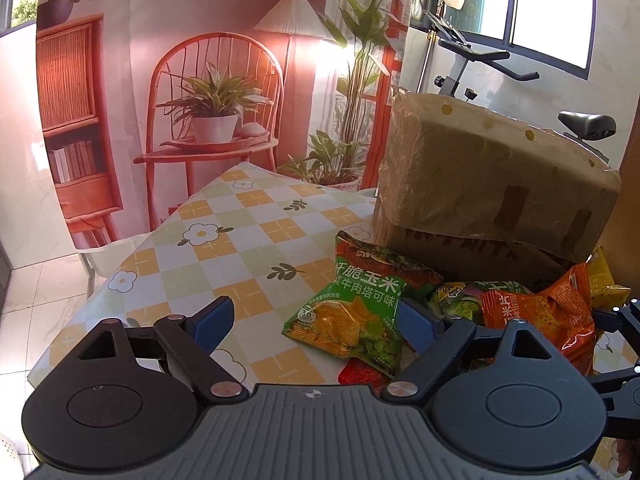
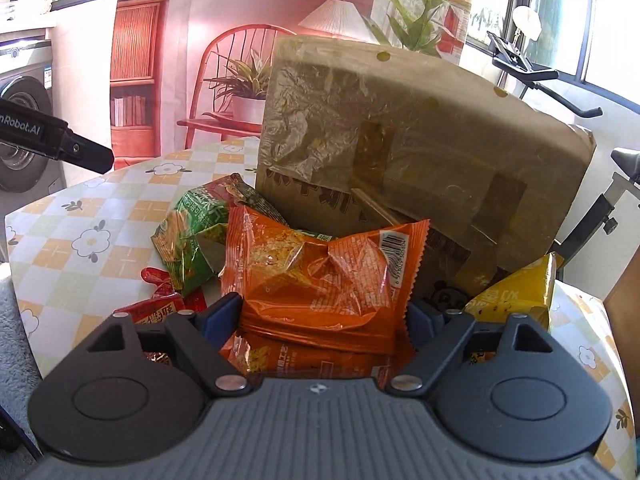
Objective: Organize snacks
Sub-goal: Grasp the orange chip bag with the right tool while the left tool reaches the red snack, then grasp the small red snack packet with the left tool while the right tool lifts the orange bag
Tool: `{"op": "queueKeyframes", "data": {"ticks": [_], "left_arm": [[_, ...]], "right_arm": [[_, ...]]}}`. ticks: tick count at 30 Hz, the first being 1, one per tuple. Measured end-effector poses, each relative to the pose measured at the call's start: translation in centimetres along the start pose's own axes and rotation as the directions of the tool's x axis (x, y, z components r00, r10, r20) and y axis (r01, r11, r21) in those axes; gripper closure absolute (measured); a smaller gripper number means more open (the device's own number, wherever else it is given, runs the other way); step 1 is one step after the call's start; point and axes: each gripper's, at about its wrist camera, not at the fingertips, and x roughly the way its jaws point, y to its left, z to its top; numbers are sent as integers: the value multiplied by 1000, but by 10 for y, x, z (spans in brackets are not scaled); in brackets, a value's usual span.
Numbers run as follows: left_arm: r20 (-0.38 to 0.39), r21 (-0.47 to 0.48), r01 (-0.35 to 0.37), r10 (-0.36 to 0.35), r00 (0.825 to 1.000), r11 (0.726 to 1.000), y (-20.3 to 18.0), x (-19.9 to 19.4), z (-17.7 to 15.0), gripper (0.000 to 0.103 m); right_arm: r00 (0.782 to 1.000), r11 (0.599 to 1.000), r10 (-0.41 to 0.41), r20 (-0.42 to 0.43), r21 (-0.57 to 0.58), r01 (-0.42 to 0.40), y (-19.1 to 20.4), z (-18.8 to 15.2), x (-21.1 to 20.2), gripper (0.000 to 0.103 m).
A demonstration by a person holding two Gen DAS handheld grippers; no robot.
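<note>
My left tongs (image 1: 316, 320) stand wide apart above the table (image 1: 240, 236), with its checked flower-print cloth; a green chip bag (image 1: 354, 304) lies flat between the two blue pads, nearer the right one, and I cannot tell whether that pad touches it. A small red packet (image 1: 362, 374) peeks out from under the bag's near edge at 6 o'clock. At 3 o'clock from the green bag sits an orange chip bag (image 1: 540, 316), with another green packet (image 1: 456, 300) wedged between them and a yellow bag (image 1: 602, 280) further out at the right edge. A tape-wrapped cardboard box (image 1: 492, 184) rises behind the pile at 1 o'clock. My right tongs (image 2: 324, 316) are spread around the orange chip bag (image 2: 320, 276), which fills the gap; the pads sit at its crumpled sides, though I cannot tell if they press it. In that view the green chip bag (image 2: 192, 236) lies at 10 o'clock, red packets (image 2: 160, 300) at 9 o'clock, the yellow bag (image 2: 516, 296) at 3 o'clock, and the cardboard box (image 2: 420, 140) looms at 12.
</note>
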Motion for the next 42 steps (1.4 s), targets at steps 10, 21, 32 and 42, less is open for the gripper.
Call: {"op": "queueKeyframes", "data": {"ticks": [10, 21, 32, 42], "left_arm": [[-72, 46, 107, -103, 992, 993, -8, 22, -23, 27], [-241, 135, 195, -158, 957, 972, -40, 69, -67, 52], [-230, 190, 217, -172, 958, 957, -62, 64, -83, 46], [-253, 151, 253, -210, 944, 956, -57, 64, -87, 35]], "right_arm": [[991, 990, -11, 130, 140, -8, -18, 13, -35, 38], [987, 983, -29, 157, 182, 0, -18, 11, -46, 38], [989, 975, -26, 148, 222, -8, -23, 10, -43, 39], [987, 974, -31, 157, 226, -5, -22, 7, -45, 38]]}}
